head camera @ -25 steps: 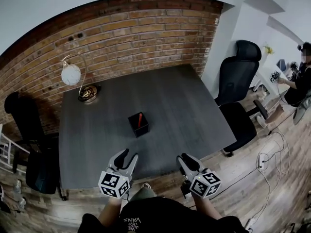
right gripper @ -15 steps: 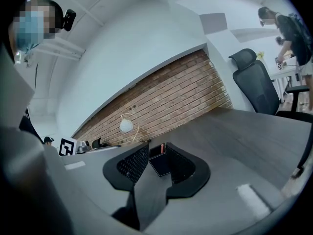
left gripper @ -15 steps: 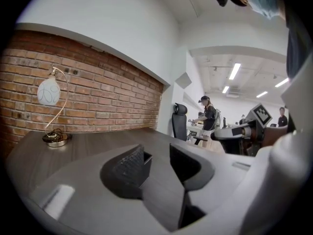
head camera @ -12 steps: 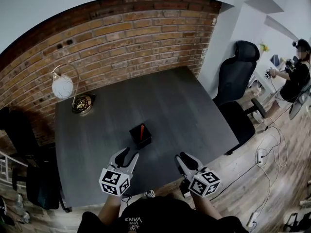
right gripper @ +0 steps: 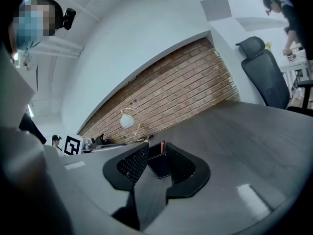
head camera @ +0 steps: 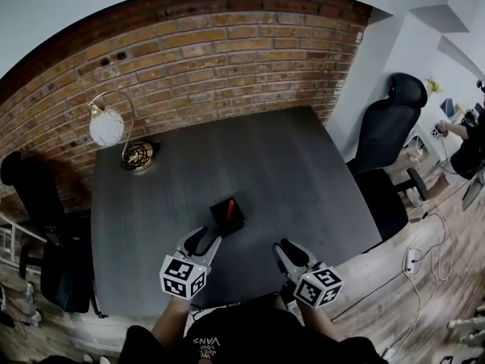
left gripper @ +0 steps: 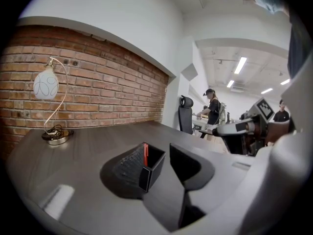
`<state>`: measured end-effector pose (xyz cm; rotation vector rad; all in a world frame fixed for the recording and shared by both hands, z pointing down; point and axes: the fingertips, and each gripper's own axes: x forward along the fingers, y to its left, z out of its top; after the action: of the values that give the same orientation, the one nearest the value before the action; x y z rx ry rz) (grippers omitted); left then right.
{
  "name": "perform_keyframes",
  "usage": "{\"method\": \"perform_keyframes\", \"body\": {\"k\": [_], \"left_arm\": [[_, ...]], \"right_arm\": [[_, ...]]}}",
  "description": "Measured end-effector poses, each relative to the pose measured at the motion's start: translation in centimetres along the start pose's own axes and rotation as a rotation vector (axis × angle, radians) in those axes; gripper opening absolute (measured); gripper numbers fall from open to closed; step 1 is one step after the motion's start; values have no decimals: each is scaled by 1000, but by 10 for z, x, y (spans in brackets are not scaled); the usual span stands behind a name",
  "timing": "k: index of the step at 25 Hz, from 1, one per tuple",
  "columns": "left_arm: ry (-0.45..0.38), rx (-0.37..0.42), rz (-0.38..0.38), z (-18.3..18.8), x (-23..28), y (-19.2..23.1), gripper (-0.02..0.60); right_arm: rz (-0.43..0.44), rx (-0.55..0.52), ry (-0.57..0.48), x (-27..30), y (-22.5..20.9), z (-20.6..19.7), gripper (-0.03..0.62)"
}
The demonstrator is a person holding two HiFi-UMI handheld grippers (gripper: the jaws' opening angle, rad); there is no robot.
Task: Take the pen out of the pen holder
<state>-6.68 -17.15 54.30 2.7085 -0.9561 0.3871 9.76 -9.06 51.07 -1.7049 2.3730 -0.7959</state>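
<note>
A small black square pen holder (head camera: 227, 218) stands near the middle of the dark grey table (head camera: 288, 165), with a red pen (head camera: 229, 210) upright inside it. My left gripper (head camera: 200, 243) hovers open just in front of the holder, a little to its left. My right gripper (head camera: 289, 253) is open too, in front and to the right of the holder. In the left gripper view the holder (left gripper: 152, 165) and the pen (left gripper: 145, 153) sit between the spread jaws. In the right gripper view the holder (right gripper: 159, 162) and the pen's tip (right gripper: 162, 146) appear beyond the jaws.
A white globe lamp (head camera: 107, 127) on a curved brass stand sits at the table's far left corner by the brick wall. A black office chair (head camera: 390, 139) stands right of the table, another dark chair (head camera: 34, 196) at the left. A person sits at a desk at the far right.
The view has shifted and the holder now lies closer to both grippers. Both grippers remain open and empty, the left one nearest the holder.
</note>
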Motion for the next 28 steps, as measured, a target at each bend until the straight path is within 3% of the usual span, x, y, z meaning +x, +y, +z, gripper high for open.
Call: {"method": "perform_keyframes", "body": {"k": [12, 21, 28], "left_arm": [[121, 29, 166, -4, 48, 16, 175], [293, 73, 261, -11, 83, 23, 175], [430, 85, 295, -20, 105, 25, 175]], "right_arm": [[176, -54, 156, 32, -33, 8, 91], [268, -45, 202, 38, -63, 20, 91], [317, -46, 224, 42, -87, 32, 91]]}}
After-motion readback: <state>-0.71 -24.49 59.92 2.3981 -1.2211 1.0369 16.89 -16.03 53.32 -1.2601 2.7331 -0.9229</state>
